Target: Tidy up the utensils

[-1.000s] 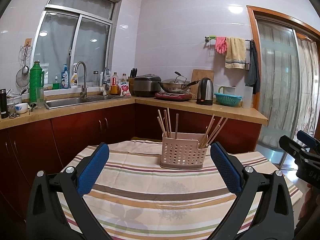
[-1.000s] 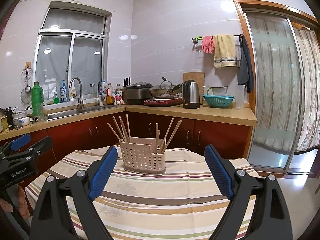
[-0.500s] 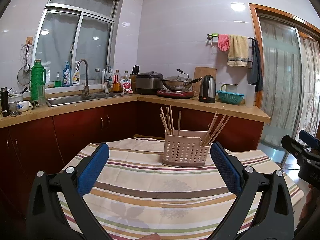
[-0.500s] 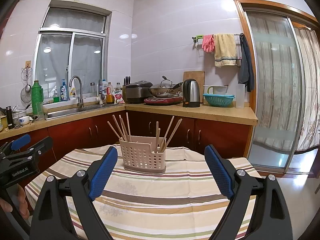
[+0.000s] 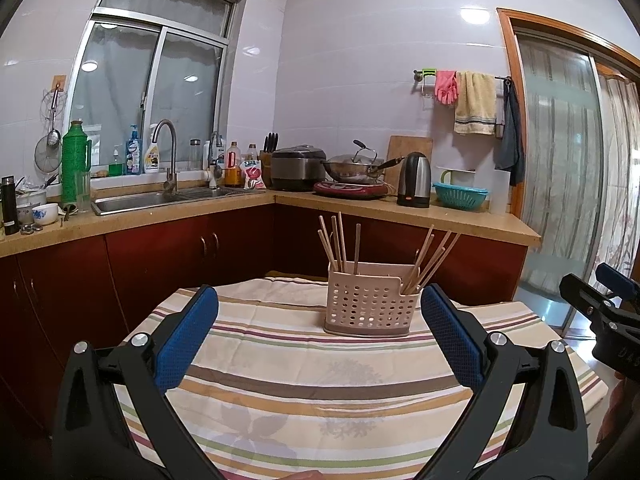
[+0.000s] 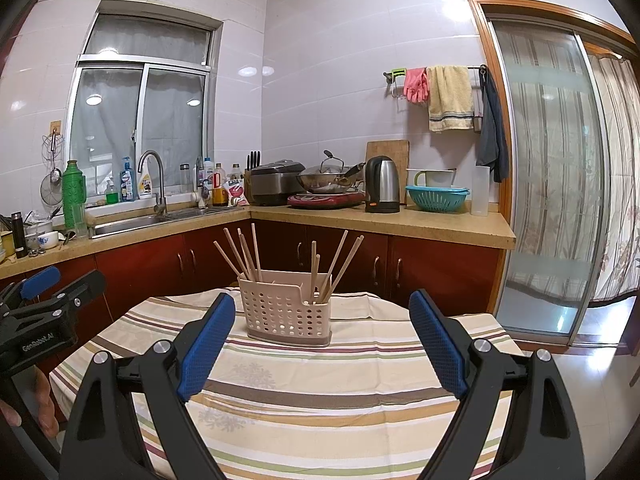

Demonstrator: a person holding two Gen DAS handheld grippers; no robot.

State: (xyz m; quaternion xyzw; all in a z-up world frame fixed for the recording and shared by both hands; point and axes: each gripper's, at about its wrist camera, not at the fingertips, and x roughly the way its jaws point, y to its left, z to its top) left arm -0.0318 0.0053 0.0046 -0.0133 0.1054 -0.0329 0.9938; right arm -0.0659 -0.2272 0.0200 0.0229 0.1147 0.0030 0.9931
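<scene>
Both the left claw (image 5: 319, 330), marked "GenRobot.AI", and right claw (image 6: 322, 340) gaped released, the chopstick basket (image 6: 286, 312) standing just ahead.

A home kitchen is showing itself in everyday detail; a steel sink (image 5: 140, 200) and tap are sitting under the window, a rice cooker (image 5: 298, 167), wok (image 5: 352, 170) and kettle (image 5: 414, 180) are crowding the worktop (image 5: 440, 216); towels (image 6: 448, 98) are hanging beside a sliding door.

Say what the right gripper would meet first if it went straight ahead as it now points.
Probably the perforated utensil basket with chopsticks, standing on the striped tablecloth between the open right gripper's fingers' line; nothing lies before it, though depth is unclear.
</scene>
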